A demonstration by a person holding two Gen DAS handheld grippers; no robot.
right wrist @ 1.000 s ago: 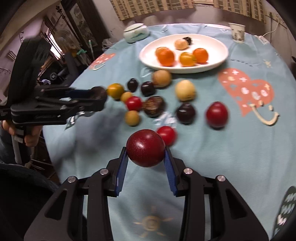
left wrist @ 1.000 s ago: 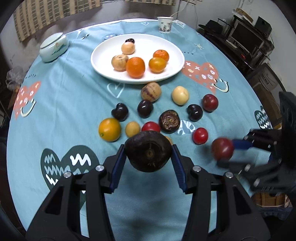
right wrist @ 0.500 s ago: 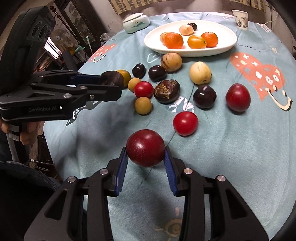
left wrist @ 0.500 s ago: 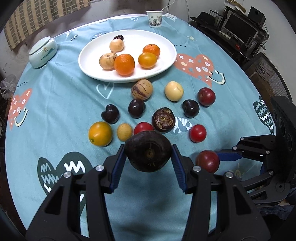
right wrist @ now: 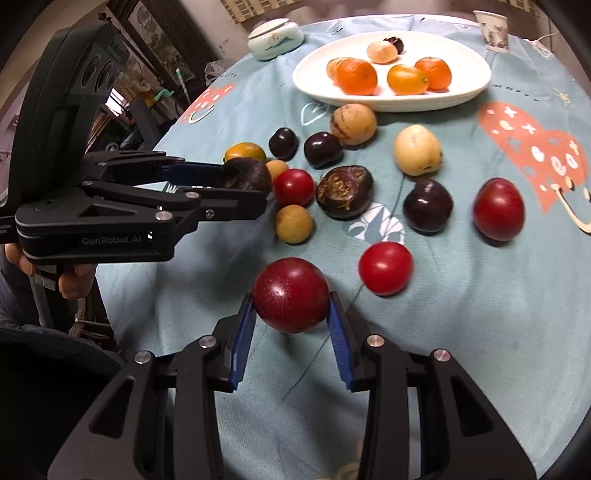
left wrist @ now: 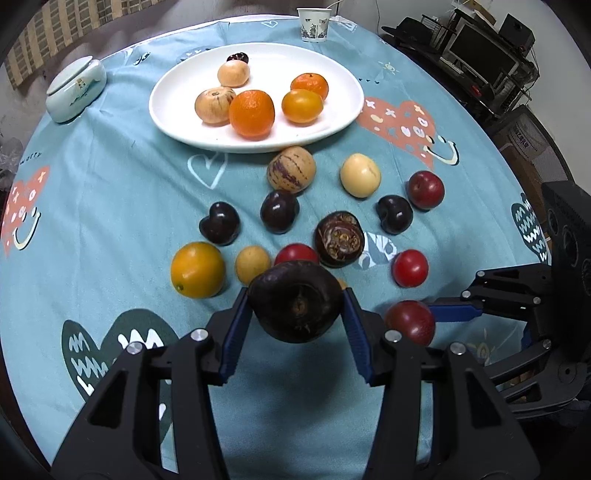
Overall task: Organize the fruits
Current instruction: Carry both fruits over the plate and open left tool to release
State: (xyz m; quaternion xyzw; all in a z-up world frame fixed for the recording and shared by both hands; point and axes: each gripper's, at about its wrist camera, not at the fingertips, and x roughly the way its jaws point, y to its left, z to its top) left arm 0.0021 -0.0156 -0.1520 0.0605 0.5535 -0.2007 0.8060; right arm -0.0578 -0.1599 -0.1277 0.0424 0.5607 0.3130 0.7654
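Observation:
My left gripper point(left wrist: 295, 308) is shut on a dark brown round fruit point(left wrist: 294, 301), held just above the near row of loose fruit. In the right wrist view that same dark fruit point(right wrist: 245, 175) shows at the left gripper's tip. My right gripper point(right wrist: 291, 306) is shut on a red plum point(right wrist: 290, 294); the left wrist view shows this plum point(left wrist: 410, 321) at lower right. A white plate point(left wrist: 173, 110) at the back holds oranges and pale fruits. Several loose fruits lie between the plate and the grippers, among them a cut dark fruit point(left wrist: 339, 238) and a small red tomato point(right wrist: 385, 267).
A lidded ceramic bowl point(left wrist: 75, 90) sits at the back left and a paper cup point(left wrist: 313, 24) behind the plate. The round table's teal cloth point(left wrist: 110, 177) drops off at the edges. Shelves with electronics point(left wrist: 480, 55) stand beyond the right side. A hand point(right wrist: 74, 280) holds the left gripper.
Both grippers have come forward and lower toward the loose fruit, each still holding its fruit. The plate and fruits now look larger and nearer.

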